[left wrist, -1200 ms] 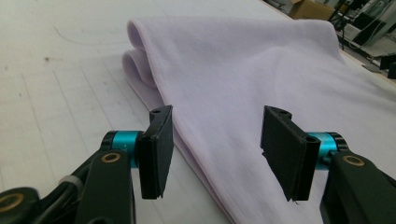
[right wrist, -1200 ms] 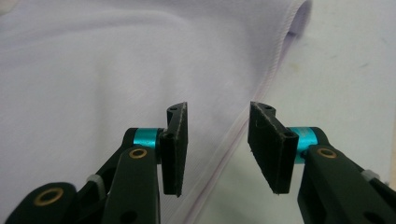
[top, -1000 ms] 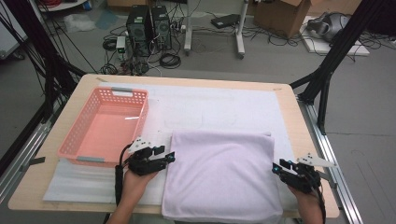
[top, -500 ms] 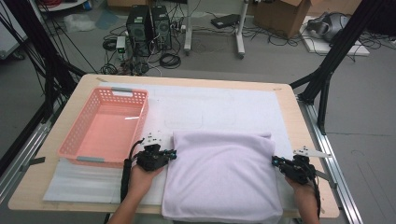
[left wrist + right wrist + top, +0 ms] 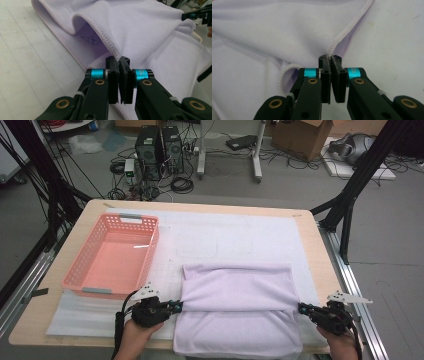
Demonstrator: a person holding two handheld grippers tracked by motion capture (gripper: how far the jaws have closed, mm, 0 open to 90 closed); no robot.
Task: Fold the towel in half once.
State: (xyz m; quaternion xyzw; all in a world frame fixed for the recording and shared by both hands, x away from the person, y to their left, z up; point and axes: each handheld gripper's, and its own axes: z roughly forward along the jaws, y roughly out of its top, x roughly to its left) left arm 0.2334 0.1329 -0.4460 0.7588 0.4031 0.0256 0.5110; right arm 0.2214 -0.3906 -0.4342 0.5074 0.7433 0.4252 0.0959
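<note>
A pale lilac towel (image 5: pixel 237 310) lies on the near half of the table, its far part folded over toward me. My left gripper (image 5: pixel 175 306) pinches the folded layer's left corner; in the left gripper view the jaws (image 5: pixel 118 60) are shut on the stitched hem of the towel (image 5: pixel 150 32). My right gripper (image 5: pixel 303 309) holds the layer's right corner, and in the right gripper view it is shut (image 5: pixel 329 59) on the hem of the towel (image 5: pixel 274 32). Both held corners hang a little above the lower layer.
A pink plastic basket (image 5: pixel 75 270) stands at the left of the table, holding nothing. A white mat (image 5: pixel 225 235) covers the wooden table (image 5: pixel 320 260). Black frame legs, computers and cables sit on the floor beyond the far edge.
Both grippers have moved away from me and inward to the towel's side edges, carrying the towel's corners; the folded-over band now lies nearer the towel's middle.
</note>
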